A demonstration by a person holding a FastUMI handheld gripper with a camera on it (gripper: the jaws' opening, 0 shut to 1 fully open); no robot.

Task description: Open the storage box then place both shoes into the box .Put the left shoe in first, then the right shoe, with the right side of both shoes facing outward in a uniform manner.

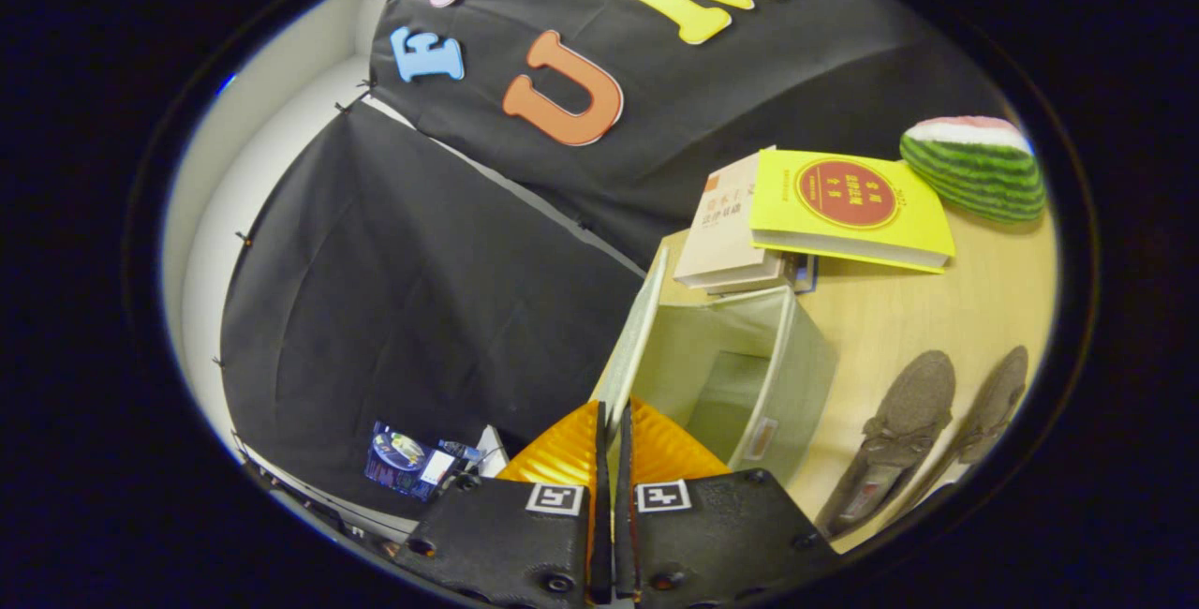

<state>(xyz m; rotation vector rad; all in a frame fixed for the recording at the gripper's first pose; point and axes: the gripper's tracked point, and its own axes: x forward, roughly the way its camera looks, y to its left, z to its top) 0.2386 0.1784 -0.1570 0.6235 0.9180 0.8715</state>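
Note:
A pale green fabric storage box (796,375) stands on the wooden table (937,309) just ahead of my fingers, its inside open to view. Its flat lid (633,328) is swung up on edge at the box's left side. My gripper (614,412) is shut, and the lid's near corner runs down into the thin gap between the black fingers (600,459). Two grey slip-on shoes lie side by side on the table to the right of the box: one (895,426) nearer the box, the other (984,412) beyond it.
Behind the box lies a stack of books (726,234) with a yellow book (848,206) leaning over it. A watermelon-slice toy (974,164) sits at the table's far right. A blue packet (407,464) lies low to the left, off the table.

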